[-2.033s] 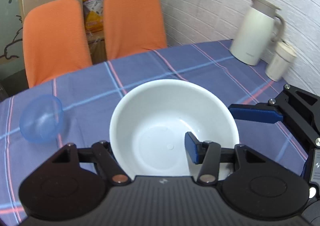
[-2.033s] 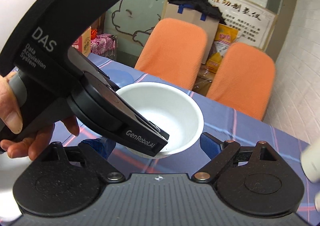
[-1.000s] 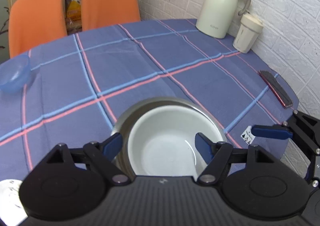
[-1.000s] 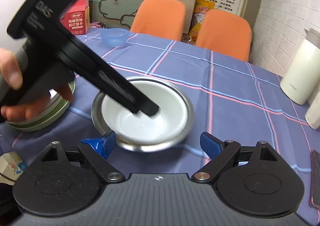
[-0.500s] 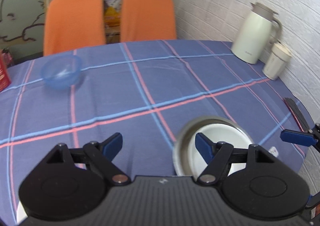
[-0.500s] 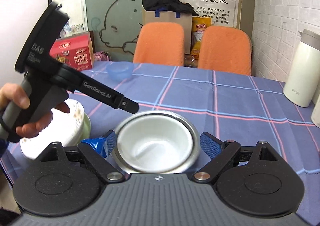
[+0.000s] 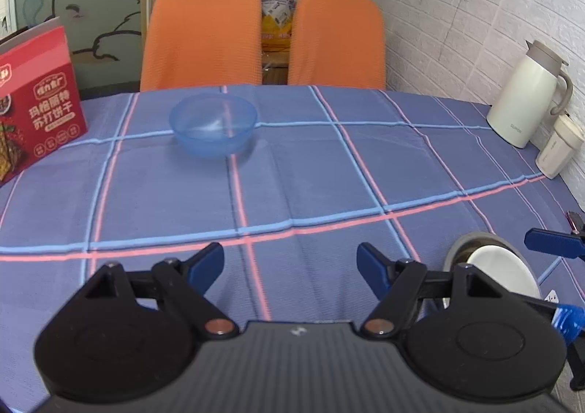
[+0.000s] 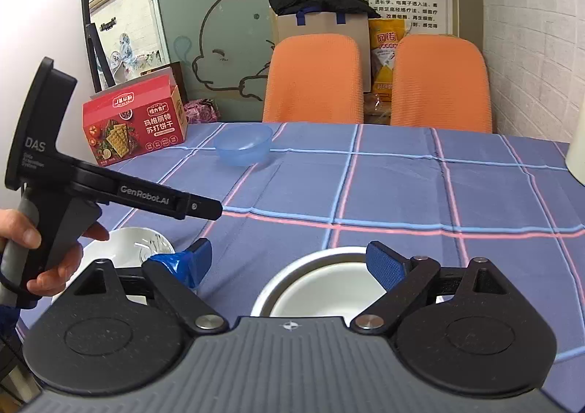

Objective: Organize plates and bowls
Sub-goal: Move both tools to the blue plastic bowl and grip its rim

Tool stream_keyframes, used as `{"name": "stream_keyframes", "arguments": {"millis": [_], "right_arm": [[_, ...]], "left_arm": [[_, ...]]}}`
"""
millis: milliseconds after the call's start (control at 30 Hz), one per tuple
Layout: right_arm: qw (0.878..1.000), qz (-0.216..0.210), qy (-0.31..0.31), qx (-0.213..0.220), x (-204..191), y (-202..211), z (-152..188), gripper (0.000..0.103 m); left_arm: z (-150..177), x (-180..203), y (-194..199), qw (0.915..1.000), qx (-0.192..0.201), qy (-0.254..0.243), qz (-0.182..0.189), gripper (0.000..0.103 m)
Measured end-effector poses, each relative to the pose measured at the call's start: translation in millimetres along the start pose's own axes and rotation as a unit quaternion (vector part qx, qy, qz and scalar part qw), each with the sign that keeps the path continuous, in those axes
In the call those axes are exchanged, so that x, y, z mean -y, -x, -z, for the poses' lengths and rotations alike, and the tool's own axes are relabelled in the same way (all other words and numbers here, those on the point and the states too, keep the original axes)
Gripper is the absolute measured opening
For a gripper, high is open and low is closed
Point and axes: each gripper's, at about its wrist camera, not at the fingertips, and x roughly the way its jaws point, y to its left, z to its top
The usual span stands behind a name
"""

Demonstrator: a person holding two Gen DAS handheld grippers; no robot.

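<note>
A white bowl [image 8: 321,290] sits nested inside a metal bowl [image 8: 292,268] near the table's front edge; both also show at the right of the left wrist view, the white bowl [image 7: 501,268] inside the metal bowl [image 7: 459,248]. A clear blue bowl [image 7: 212,124] stands alone at the far side of the table, also in the right wrist view [image 8: 243,146]. My left gripper [image 7: 290,268] is open and empty, above bare cloth, pointing toward the blue bowl. My right gripper [image 8: 289,261] is open and empty just above the nested bowls. White plates [image 8: 128,248] lie at the front left.
A red cracker box [image 8: 133,129] stands at the far left. A white thermos jug [image 7: 524,104] and a lidded cup [image 7: 557,146] stand by the brick wall at right. Two orange chairs [image 7: 203,36] stand behind the table. A dark flat object [image 7: 576,219] lies at the right edge.
My left gripper let go of the white bowl into the metal bowl, then drew back and swung left toward the blue bowl. My right gripper stayed open near the nested bowls.
</note>
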Motion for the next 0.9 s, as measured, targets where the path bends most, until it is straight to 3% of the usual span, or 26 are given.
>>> {"name": "stream_keyframes", "arguments": {"millis": [467,733,900], "right_arm": [[0.999,-0.017,0.02,-0.036,-24,-52,-26,0.078],[0.997,-0.019,0.041,-0.059,-30,-89,-48,0.078],[0.994,-0.01,0.075,-0.076,-34,-116,-67,0.078]], "left_arm": [[-6,-38,14,0.9983,0.029,-0.008,-0.049,0.073],[-20,-65,-3,0.9986,0.022,0.003,-0.047,0.073],[-49,-93,-25,0.9987,0.014,0.036,-0.034,0.073]]}}
